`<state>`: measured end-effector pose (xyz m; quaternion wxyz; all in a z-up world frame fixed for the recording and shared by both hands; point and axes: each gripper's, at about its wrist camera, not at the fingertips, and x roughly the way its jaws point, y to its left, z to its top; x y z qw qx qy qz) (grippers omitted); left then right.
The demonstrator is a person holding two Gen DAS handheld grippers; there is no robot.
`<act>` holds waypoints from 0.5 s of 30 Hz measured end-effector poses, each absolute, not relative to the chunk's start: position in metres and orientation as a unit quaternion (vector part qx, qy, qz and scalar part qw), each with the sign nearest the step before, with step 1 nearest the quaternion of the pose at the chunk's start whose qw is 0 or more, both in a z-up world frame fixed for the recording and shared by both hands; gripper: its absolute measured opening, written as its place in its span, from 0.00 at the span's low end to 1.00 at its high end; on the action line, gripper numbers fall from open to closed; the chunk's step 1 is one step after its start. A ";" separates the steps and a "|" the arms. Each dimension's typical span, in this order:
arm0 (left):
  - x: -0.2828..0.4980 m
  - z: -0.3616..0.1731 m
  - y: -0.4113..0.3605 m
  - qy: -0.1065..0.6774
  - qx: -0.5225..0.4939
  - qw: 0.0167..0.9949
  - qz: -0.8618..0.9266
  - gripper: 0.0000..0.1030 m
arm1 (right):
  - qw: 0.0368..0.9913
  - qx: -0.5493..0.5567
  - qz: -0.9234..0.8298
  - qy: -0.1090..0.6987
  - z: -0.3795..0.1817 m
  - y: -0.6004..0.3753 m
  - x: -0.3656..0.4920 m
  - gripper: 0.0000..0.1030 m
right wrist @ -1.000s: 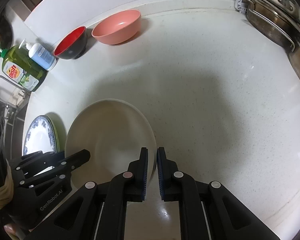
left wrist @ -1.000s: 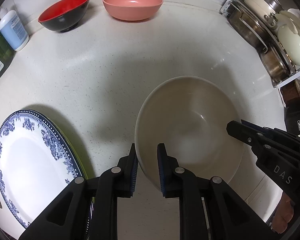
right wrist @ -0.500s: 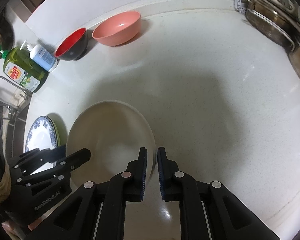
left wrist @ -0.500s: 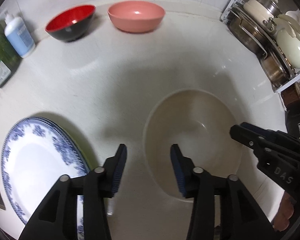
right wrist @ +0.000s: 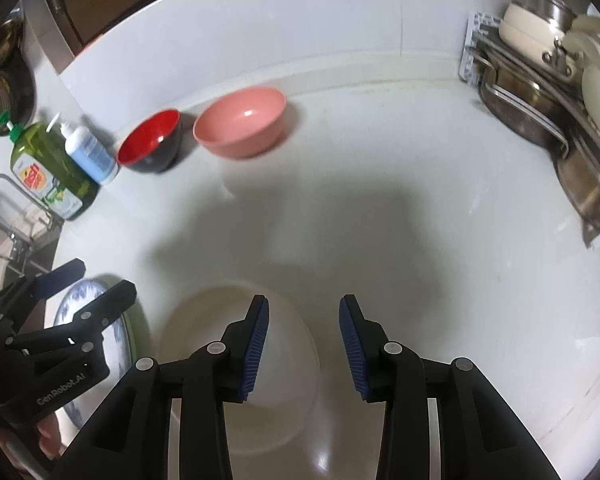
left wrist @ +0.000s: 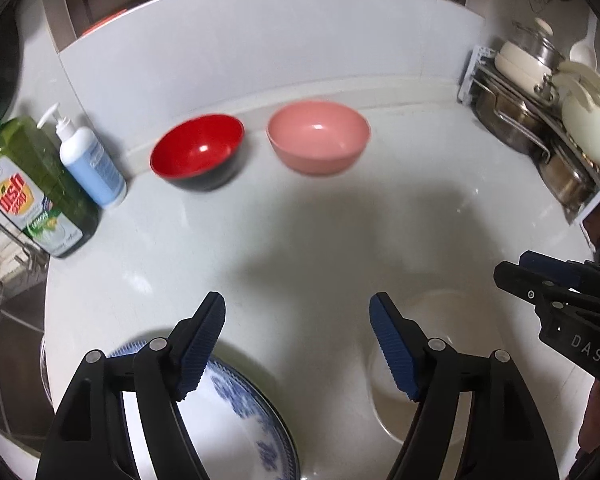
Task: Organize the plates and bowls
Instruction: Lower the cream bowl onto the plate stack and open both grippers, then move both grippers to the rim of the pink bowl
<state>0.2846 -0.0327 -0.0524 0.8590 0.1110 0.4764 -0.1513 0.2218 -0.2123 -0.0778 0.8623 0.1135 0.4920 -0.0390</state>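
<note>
A cream bowl [left wrist: 452, 320] [right wrist: 216, 320] rests on the white counter [left wrist: 300, 220], with a blue-patterned plate [left wrist: 240, 404] [right wrist: 118, 340] to its left. Against the back wall stand a red-and-black bowl [left wrist: 196, 152] [right wrist: 150, 142] and a pink bowl [left wrist: 318, 136] [right wrist: 242, 120]. My left gripper [left wrist: 297, 308] hangs over the counter between plate and cream bowl, jaws opening, nothing between them. My right gripper [right wrist: 304, 308] hovers above the cream bowl's right rim, jaws opening, pads clear of the rim.
A green dish soap bottle [left wrist: 32, 184] and a blue pump bottle [left wrist: 90, 164] stand at the left by the sink tap [right wrist: 4, 196]. A rack of metal pots and lids [left wrist: 540, 120] fills the right back corner.
Both grippers have let go of the cream bowl's rim, spread their jaws and risen. The bowl stays on the counter, and both views now tilt up toward the back wall.
</note>
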 end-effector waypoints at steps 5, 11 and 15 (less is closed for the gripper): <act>0.307 -0.042 -0.030 0.469 0.114 0.861 -0.159 0.72 | 0.872 0.106 -0.039 0.476 -0.065 -0.209 0.240 0.37; 0.337 -0.029 -0.031 0.460 0.124 0.863 -0.166 0.72 | 0.880 0.093 -0.035 0.464 -0.049 -0.204 0.270 0.37; 0.359 -0.025 -0.033 0.459 0.127 0.863 -0.166 0.71 | 0.882 0.093 -0.033 0.461 -0.043 -0.205 0.292 0.37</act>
